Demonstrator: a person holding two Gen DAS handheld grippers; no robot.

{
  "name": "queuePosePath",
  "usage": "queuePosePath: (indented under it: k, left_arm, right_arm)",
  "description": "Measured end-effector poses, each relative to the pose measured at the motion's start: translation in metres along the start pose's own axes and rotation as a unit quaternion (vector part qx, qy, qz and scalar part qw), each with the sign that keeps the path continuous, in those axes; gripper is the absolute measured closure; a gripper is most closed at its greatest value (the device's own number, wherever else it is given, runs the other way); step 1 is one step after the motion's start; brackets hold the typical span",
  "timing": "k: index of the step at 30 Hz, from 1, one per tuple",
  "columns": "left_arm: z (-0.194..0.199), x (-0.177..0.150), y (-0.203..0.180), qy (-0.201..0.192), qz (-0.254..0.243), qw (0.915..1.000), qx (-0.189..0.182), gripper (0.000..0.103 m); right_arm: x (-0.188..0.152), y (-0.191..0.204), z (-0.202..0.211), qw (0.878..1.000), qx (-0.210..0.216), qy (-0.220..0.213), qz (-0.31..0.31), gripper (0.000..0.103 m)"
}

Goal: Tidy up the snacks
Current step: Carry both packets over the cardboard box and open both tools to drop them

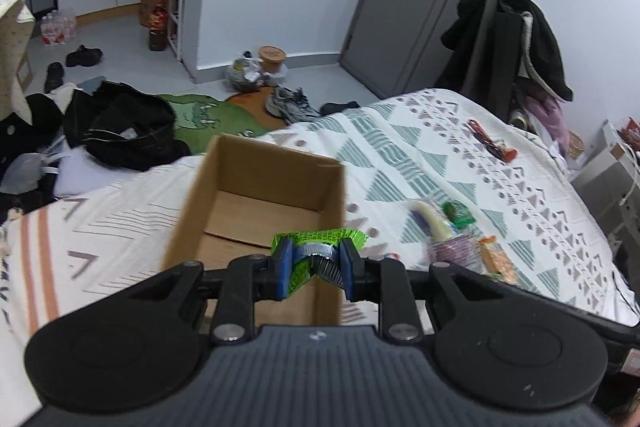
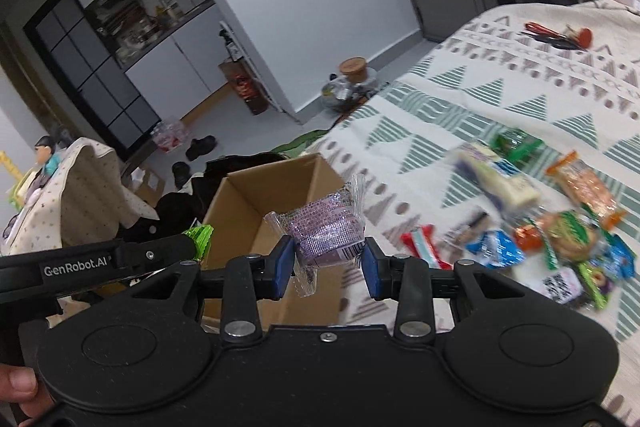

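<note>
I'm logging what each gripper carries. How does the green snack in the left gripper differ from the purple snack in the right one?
The green snack has a bright green and silver wrapper; the purple snack sits in clear film with a barcode. The green snack is crumpled flat between nearly closed pads; the purple snack looks bulkier, its pads set wider. Both are pinched in blue pads near the cardboard box.

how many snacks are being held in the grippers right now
2. A green snack packet is in the left gripper over the cardboard box; a purple snack is in the right gripper.
</note>
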State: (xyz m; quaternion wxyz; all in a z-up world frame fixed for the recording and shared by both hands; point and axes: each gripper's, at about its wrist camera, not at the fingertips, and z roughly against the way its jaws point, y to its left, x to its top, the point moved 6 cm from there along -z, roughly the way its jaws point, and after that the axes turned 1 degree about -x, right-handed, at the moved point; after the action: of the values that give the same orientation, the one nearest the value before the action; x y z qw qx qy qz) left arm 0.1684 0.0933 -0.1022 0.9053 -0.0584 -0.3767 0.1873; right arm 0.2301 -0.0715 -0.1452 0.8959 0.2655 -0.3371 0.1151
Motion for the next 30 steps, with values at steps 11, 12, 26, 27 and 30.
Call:
queuePosePath:
  k: [11,12,26,27,30]
  left_arm:
    - [-0.01,0.005,0.041,-0.002,0.01,0.9995,0.03,0.079]
    - [-0.011,0.005,0.044,-0.002,0.01,0.9994,0.032,0.079]
    - [-0.035,0.0,0.062,0.02,0.013,0.9973,0.069,0.075]
    - [-0.036,0.0,0.063,0.024,0.012,0.9971,0.071,0.075]
    - [-0.033,-0.002,0.067,0.025,0.016,0.9962,0.082,0.065]
  right_arm:
    - [-0.002,0.034,-0.033,0.999,0.018,0.019,0.021,0.067]
    - [-0.003,0.036,-0.036,0.999,0.018,0.021,0.023,0.067]
    - [-0.005,0.061,-0.063,0.998,0.028,0.042,0.028,0.056]
    - [-0.006,0.062,-0.06,0.998,0.028,0.04,0.037,0.049]
    - [-0.003,0.059,-0.052,0.999,0.011,0.031,0.036,0.017]
